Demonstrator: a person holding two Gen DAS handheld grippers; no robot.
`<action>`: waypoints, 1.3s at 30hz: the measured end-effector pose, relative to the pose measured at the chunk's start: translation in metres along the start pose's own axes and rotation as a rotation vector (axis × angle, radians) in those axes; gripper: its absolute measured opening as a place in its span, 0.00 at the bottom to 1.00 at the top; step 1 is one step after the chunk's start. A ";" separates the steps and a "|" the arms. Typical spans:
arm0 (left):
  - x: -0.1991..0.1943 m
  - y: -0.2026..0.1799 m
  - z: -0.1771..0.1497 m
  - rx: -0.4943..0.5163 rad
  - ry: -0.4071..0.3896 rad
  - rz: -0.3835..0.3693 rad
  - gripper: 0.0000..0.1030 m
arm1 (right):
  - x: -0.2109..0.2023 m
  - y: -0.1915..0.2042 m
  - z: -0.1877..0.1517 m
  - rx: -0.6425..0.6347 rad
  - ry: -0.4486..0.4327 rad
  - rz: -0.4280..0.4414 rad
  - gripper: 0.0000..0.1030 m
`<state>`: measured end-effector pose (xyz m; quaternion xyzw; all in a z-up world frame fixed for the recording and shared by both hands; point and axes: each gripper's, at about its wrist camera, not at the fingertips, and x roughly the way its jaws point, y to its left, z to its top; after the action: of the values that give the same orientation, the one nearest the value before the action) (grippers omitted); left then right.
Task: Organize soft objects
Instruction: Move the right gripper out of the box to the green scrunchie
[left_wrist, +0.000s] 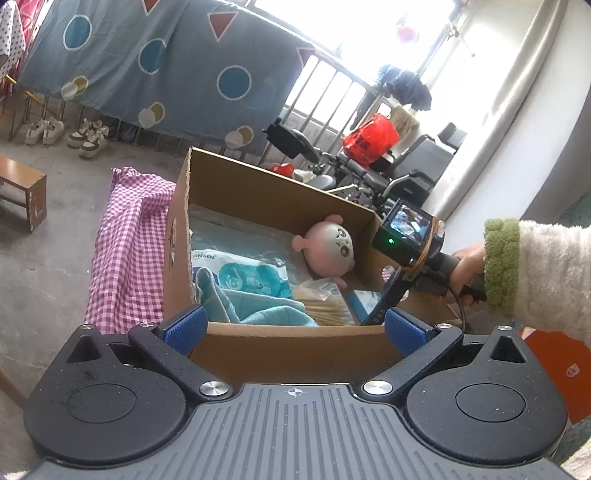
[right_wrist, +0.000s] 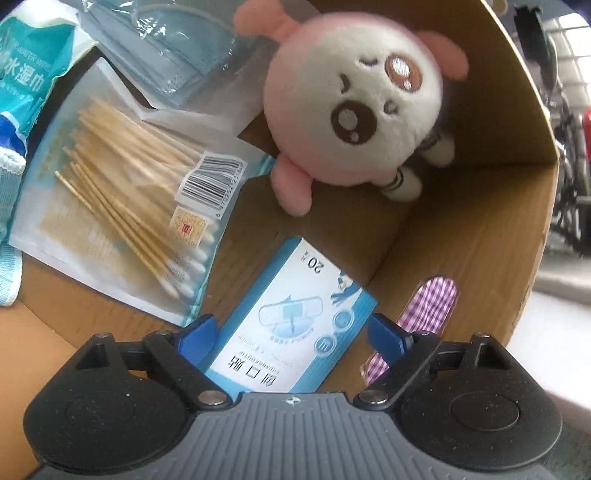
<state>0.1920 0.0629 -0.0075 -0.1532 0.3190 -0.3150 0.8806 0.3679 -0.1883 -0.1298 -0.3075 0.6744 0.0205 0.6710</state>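
An open cardboard box (left_wrist: 288, 206) holds a pink and white plush toy (left_wrist: 328, 251) in its far right corner. In the right wrist view the plush toy (right_wrist: 354, 99) lies face up against the box wall (right_wrist: 480, 184). My right gripper (right_wrist: 291, 332) is open and points down into the box. A blue and white plaster box (right_wrist: 291, 317) lies between its fingers, and the right pad stands clear of it. My left gripper (left_wrist: 293, 326) is open at the box's near wall with nothing held. A hand in a fluffy green-cuffed sleeve (left_wrist: 535, 269) holds the right gripper.
Inside the box lie a cotton swab pack (right_wrist: 122, 192), a wet wipes pack (left_wrist: 251, 273), a light blue cloth (left_wrist: 251, 306) and bagged masks (right_wrist: 166, 48). A pink checked cloth (left_wrist: 125, 251) lies under the box. A wooden stool (left_wrist: 22, 188), shoes (left_wrist: 66, 133) and a wheelchair (left_wrist: 369, 170) stand around.
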 end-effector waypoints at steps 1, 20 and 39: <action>0.000 -0.001 0.001 0.004 0.001 0.002 0.99 | -0.001 0.003 -0.002 -0.009 -0.012 -0.007 0.92; -0.033 -0.036 0.001 0.025 -0.061 -0.010 1.00 | -0.183 -0.019 -0.213 0.325 -0.952 0.249 1.00; 0.080 -0.159 -0.088 0.350 0.287 -0.062 0.99 | -0.100 0.038 -0.359 0.803 -1.037 0.274 1.00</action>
<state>0.1091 -0.1149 -0.0360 0.0385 0.3765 -0.4109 0.8294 0.0215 -0.2771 -0.0176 0.1040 0.2530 -0.0021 0.9619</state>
